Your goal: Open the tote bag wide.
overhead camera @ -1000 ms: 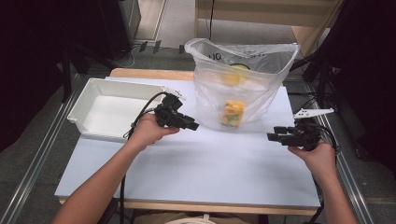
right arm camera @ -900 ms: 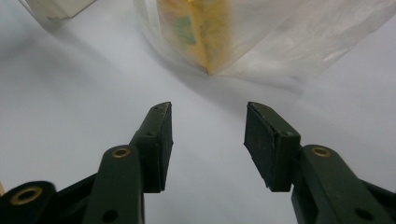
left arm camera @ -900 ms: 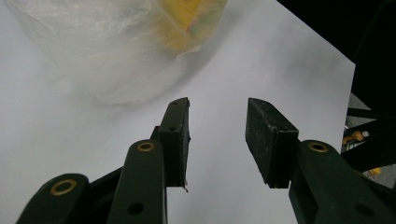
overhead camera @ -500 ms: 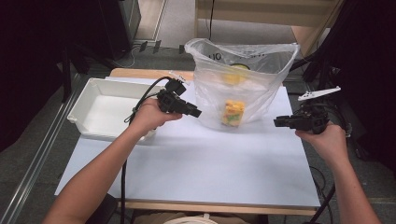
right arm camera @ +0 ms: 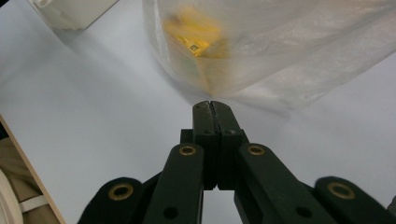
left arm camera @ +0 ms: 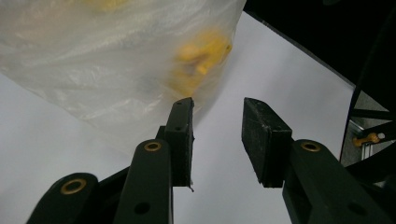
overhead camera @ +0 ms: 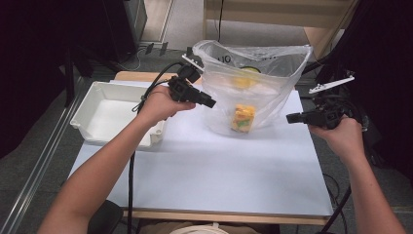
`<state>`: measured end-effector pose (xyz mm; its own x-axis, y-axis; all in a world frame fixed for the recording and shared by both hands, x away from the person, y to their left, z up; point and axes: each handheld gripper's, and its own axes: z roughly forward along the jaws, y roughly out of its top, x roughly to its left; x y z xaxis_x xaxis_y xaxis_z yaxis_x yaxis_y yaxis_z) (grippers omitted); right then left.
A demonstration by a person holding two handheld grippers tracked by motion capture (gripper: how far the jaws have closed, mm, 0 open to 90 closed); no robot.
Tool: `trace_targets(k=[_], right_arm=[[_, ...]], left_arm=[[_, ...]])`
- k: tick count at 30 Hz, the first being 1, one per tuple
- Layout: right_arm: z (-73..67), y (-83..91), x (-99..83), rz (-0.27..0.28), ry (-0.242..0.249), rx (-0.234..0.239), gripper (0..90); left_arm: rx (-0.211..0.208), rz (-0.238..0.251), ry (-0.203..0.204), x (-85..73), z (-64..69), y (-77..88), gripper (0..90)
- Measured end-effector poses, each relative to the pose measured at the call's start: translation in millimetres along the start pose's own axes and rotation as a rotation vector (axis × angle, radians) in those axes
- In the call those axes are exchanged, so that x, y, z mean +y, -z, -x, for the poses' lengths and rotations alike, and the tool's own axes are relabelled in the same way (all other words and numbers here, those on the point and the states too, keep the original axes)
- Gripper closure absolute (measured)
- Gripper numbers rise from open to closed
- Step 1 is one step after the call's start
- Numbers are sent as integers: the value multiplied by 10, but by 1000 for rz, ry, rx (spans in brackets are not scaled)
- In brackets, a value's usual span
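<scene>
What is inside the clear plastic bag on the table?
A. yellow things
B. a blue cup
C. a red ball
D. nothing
A: yellow things show through the clear plastic bag, which stands on the white table next to the white tray.

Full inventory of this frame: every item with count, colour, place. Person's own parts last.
Clear plastic bag: 1, translucent, standing open at the table's back centre.
Yellow items in the bag: at least 2, yellow, one low, one higher; blurred.
White plastic tray: 1, white, on the table's left edge.
White table top: 1, white, under everything.
Left tongs: 1, black, jaws apart with nothing between, beside the bag.
Right tongs: 1, black, jaws together on nothing, right of the bag.
Forearms: 2, bare, from the bottom edge.
</scene>
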<state>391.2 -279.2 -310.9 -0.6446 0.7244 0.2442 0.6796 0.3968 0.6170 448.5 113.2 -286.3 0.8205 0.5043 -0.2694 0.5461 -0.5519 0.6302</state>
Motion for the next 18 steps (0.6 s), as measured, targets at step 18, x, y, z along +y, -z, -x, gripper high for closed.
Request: trace_targets(k=[18], right_arm=[[3, 229, 450, 28, 48, -20, 900]], left_arm=[[10, -16, 16, 512, -86, 51, 765]])
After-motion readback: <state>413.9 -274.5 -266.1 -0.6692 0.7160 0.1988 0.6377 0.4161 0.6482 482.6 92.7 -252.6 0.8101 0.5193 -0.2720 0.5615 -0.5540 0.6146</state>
